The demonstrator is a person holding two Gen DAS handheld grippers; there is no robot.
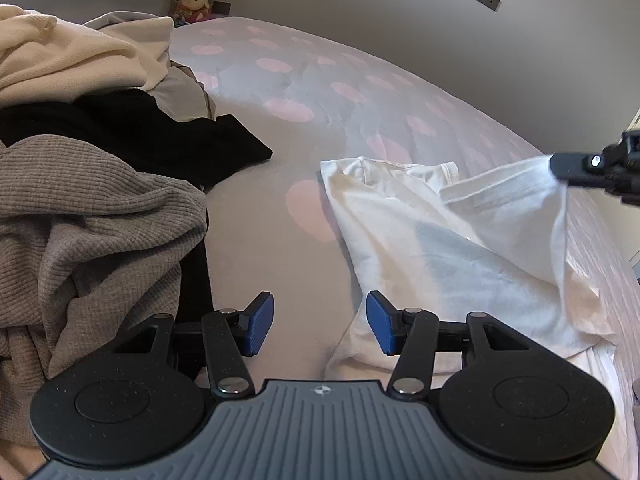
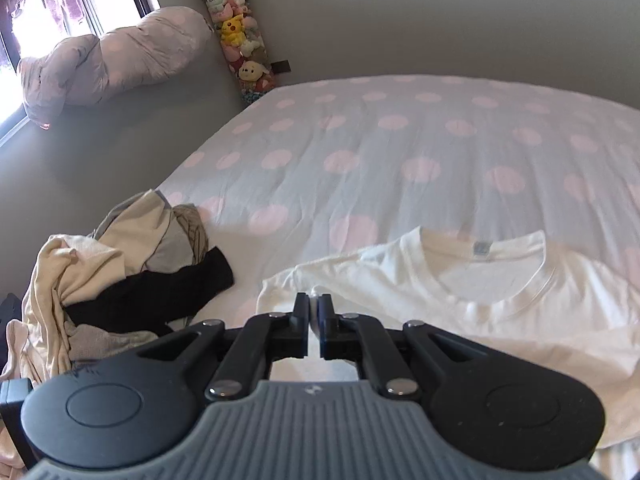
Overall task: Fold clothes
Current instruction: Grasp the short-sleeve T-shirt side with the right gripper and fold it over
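A white T-shirt (image 1: 436,256) lies on the bed, its round collar (image 2: 516,300) and grey neck label showing in the right wrist view. My right gripper (image 2: 314,305) is shut on a pinch of the shirt's cloth at its left side. In the left wrist view that gripper (image 1: 560,168) holds a fold of the shirt lifted above the rest. My left gripper (image 1: 321,322) hangs open just over the shirt's near left edge, and its blue pads (image 1: 262,320) hold nothing.
A heap of clothes sits to the left: a grey ribbed knit (image 1: 100,220), a black garment (image 1: 160,132) and a cream one (image 1: 72,56). The bed cover (image 2: 400,152) is pale with pink dots. A bundled duvet (image 2: 112,56) and a column of plush toys (image 2: 240,40) stand by the wall.
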